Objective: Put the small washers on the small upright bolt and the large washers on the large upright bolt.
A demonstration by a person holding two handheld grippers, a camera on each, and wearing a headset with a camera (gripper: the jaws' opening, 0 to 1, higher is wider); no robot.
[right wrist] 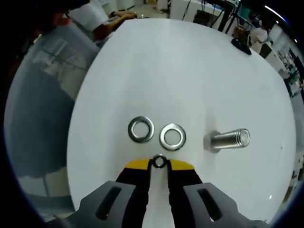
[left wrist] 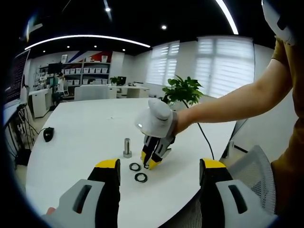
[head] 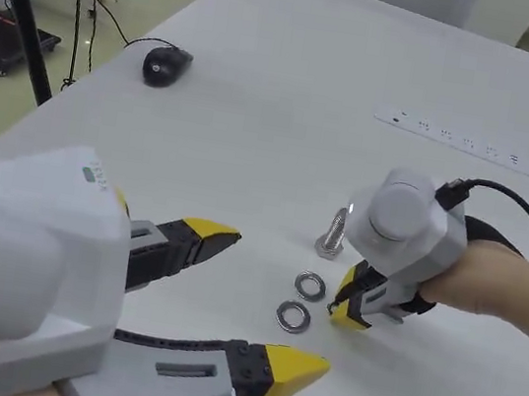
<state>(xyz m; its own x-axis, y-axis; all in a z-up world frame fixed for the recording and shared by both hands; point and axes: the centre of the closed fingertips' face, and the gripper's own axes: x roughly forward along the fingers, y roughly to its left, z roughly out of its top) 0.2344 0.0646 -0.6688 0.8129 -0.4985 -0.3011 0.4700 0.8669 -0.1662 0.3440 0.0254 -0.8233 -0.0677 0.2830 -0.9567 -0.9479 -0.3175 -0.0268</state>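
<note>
Steel washer [right wrist: 159, 161] seemingly in right gripper [right wrist: 159, 166]

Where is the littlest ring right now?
In the right gripper view, the small washer is pinched in the yellow tips of the right gripper, just beneath the two large washers, with the bolt off to their right.

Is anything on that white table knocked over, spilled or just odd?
Nothing stands out. The bolt stands upright, two washers lie flat beside it, and the right claw pinches a small washer at its tips.
</note>
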